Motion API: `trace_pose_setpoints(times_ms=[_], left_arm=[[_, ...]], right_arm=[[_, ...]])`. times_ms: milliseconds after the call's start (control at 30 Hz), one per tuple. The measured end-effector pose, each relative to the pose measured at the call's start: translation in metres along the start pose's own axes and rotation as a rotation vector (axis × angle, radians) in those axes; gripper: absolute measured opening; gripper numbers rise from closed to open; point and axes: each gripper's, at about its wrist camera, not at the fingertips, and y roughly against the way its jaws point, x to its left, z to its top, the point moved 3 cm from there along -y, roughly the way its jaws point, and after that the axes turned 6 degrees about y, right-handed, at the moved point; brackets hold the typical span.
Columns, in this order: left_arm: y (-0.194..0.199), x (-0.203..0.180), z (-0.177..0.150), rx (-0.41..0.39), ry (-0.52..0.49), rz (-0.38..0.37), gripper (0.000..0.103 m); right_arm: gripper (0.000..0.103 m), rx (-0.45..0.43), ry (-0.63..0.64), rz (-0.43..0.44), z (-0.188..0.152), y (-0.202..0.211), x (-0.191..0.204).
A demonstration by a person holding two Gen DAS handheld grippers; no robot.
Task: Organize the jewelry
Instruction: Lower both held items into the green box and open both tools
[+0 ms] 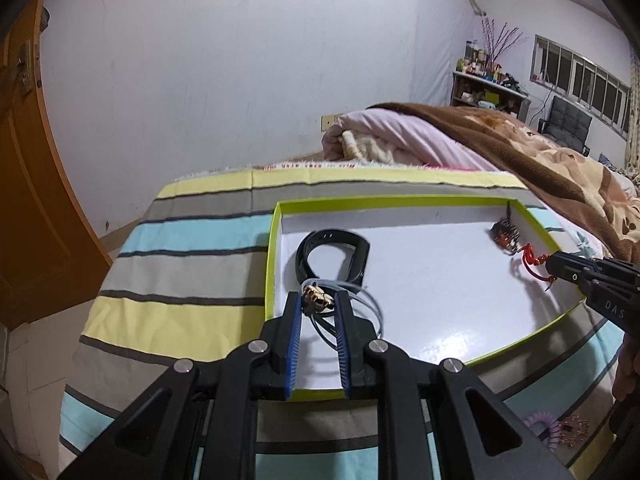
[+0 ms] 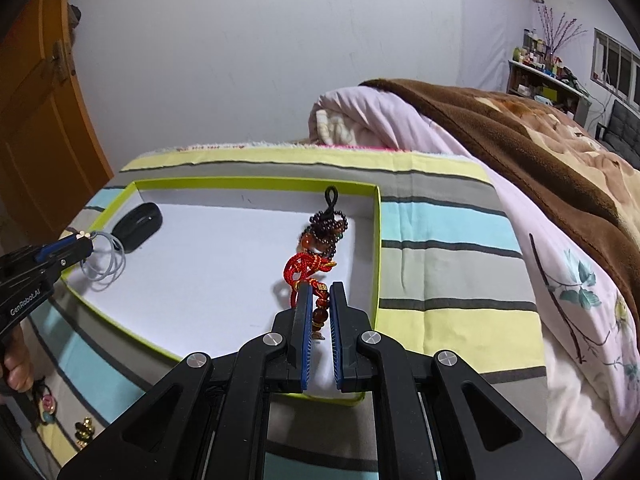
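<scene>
Mid-placement, the left hand-held gripper pinched a clear-cord bracelet and the right hand-held gripper a red beaded charm over the green-rimmed box; releasing seemed next.

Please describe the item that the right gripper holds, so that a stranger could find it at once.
Find the shallow white box with the lime-green rim on the striped bedcover. Near its right wall, the right gripper pinches a red knotted cord ornament. Unlike the dark bead bracelet beyond it, it is bright red with amber beads.
</scene>
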Motion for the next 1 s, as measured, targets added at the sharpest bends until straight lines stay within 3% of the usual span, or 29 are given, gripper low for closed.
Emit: trace_pose_setpoints(times_ms=[300,500,700,1000], left_arm=[[-0.009,0.001,-0.002,0.034,0.008,-0.001,0.018],[-0.007,0.002,-0.002,0.03,0.007,-0.006,0.019],[0.001,0.002,-0.004,0.014,0.005,-0.012,0.025],[0.031,0.002,-0.014,-0.025,-0.001,-0.019,0.025]], right_arm=[[0.01,0.028,0.014,-0.005,-0.001,-0.005,0.002],[0.024,0.012,0.024,0.001,-0.002,0.001,0.005],[0.024,-0.005,0.022,-0.004,-0.004,0.012,0.007],[0.024,-0.053,0.015,0.005,-0.017,0.048,0.014]])
